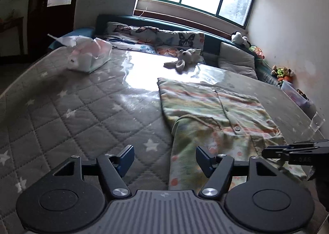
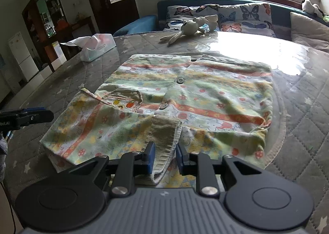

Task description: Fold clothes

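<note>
Right gripper (image 2: 163,156) pinching shirt (image 2: 197,98) collar, left gripper (image 1: 164,160) wide

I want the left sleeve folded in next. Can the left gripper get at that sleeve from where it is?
Probably yes. The left gripper is open, and the sleeve lies flat on the mattress just ahead with nothing between. The right gripper works at the collar, off to the side.
</note>
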